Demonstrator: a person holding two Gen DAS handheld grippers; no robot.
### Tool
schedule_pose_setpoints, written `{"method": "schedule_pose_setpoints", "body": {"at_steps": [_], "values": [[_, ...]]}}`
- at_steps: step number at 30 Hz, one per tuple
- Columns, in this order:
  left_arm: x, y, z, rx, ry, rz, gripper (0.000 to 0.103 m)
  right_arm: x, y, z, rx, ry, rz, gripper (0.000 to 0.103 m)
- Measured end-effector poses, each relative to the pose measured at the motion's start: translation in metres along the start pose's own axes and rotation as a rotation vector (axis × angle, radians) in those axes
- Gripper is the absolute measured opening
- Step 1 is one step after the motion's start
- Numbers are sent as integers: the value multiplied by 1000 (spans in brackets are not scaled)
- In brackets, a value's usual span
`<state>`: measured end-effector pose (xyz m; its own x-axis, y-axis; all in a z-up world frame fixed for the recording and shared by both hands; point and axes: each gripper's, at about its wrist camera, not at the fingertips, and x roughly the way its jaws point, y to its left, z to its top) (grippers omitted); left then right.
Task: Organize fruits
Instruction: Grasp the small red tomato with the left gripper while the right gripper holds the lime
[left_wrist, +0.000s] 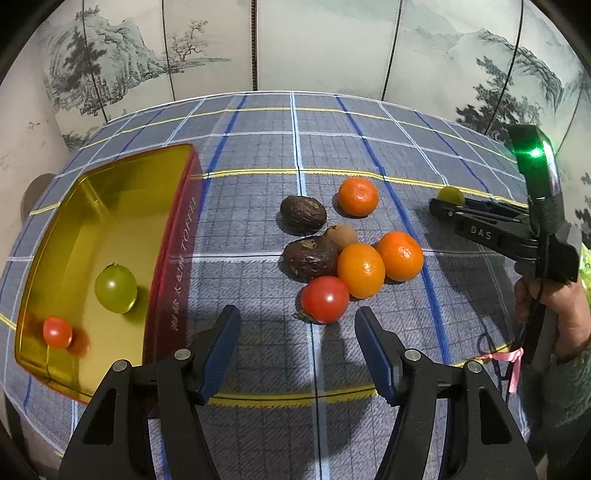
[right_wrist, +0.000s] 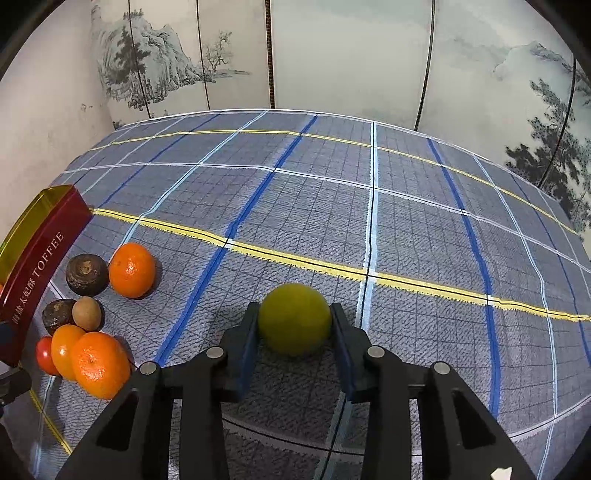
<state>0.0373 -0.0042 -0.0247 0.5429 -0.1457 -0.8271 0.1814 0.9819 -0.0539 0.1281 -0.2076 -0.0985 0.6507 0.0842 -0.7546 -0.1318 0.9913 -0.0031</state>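
Right gripper (right_wrist: 295, 325) clamped on the green fruit (right_wrist: 294, 318), above the cloth.
The toffee tin (right_wrist: 40, 254) lies at about nine o'clock from it, past the fruit pile; left gripper (left_wrist: 297, 332), fingers apart, is nearer the tin, red tomato (left_wrist: 325, 299) at twelve.

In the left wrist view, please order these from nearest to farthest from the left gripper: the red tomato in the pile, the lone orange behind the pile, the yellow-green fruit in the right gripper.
From the left gripper:
1. Red tomato, at the pile's near edge, just ahead of the open fingers.
2. Lone orange, behind the pile, slightly right.
3. Yellow-green fruit, far right, in the right gripper.
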Motion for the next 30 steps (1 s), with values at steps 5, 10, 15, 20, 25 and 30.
{"method": "schedule_pose_setpoints", "body": {"at_steps": [5,10,15,20,25,30], "values": [[6,0,0,3,4,-6,65,-6,-4,-6,18,0,-5,33],[10,0,-1,7,5,-14,65,-16,-12,-18,34,0,-20,33],[19,-3,1,19,17,-27,65,-27,-24,-31,47,1,-45,33],[26,-5,3,19,24,-34,65,-33,-37,-39,84,1,-54,34],[31,-6,6,33,15,-28,63,-33,-39,-39,79,2,-60,34],[34,-7,6,45,11,-47,57,-33,-38,-38,82,2,-55,35]]}}
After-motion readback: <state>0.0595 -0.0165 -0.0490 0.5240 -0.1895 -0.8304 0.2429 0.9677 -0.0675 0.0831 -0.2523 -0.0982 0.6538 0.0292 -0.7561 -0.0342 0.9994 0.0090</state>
